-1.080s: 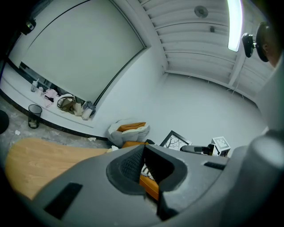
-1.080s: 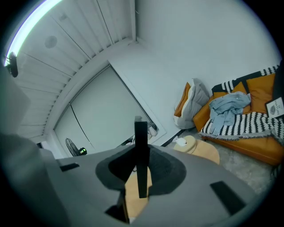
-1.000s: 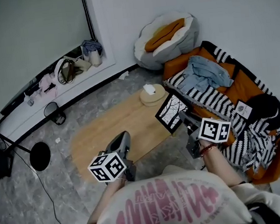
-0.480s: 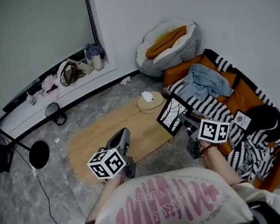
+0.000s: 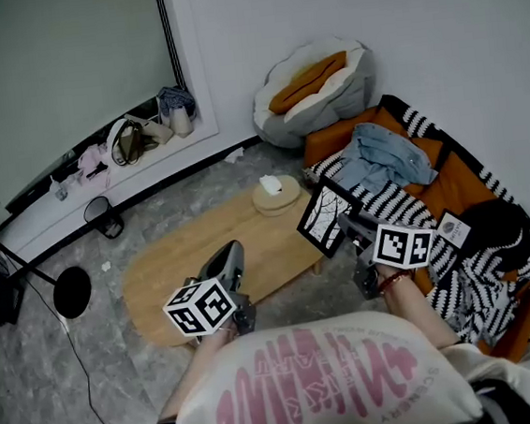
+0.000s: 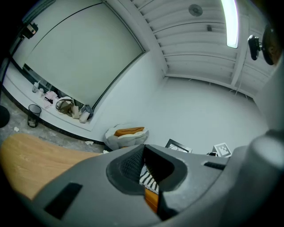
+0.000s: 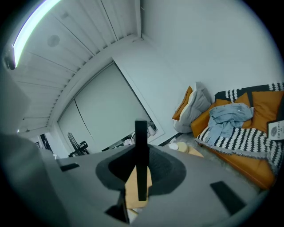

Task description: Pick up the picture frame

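The picture frame point(image 5: 323, 215), black-edged with a bare-tree print, hangs tilted in the air over the right end of the wooden table point(image 5: 180, 258). My right gripper point(image 5: 350, 232) is shut on its lower right edge. In the right gripper view the frame point(image 7: 141, 146) stands edge-on as a black bar clamped between the jaws of the right gripper point(image 7: 140, 184). My left gripper point(image 5: 234, 264) hovers over the table's near edge, its tips together and nothing in it. In the left gripper view the left gripper point(image 6: 143, 150) points level toward the sofa, with the frame point(image 6: 178, 145) to the right.
A round tissue box point(image 5: 275, 194) sits on the table's far end. An orange sofa point(image 5: 450, 177) with a striped blanket and denim clothes point(image 5: 383, 154) is at the right. A beanbag cushion point(image 5: 313, 84), a small bin point(image 5: 101, 214) and a floor stand's base point(image 5: 71, 291) lie beyond.
Both grippers have drifted a little and risen slightly. The frame stays in the right gripper's grip, and the left gripper's jaws stay together.
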The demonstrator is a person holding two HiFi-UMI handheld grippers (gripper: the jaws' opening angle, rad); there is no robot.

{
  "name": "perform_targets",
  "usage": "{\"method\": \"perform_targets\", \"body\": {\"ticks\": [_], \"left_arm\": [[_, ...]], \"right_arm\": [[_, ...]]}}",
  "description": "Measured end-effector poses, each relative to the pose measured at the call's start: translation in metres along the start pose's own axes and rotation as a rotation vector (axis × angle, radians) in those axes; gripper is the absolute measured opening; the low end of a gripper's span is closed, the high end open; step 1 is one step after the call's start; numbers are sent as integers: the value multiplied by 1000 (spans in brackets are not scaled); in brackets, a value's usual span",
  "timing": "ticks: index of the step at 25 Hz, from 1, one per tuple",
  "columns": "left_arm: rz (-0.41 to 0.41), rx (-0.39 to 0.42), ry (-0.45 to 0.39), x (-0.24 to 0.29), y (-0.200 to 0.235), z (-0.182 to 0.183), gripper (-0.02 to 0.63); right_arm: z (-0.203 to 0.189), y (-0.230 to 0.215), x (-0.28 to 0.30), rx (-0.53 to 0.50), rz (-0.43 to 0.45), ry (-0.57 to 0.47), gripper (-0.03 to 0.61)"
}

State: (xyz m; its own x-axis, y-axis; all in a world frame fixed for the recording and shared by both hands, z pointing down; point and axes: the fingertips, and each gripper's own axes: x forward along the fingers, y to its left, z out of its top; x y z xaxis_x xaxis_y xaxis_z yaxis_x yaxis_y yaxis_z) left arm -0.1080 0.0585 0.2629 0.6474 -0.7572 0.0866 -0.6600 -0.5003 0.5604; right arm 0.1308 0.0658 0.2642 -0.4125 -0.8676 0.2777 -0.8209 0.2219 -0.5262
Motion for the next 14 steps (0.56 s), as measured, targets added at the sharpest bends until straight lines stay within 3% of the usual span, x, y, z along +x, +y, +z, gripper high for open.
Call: {"method": "perform_targets", "body": {"ticks": [14], "left_arm": [[71,-6,25,-13,2,-28,3]], "right_arm": [[-29,-14,-4,12,-5,61,77]]}}
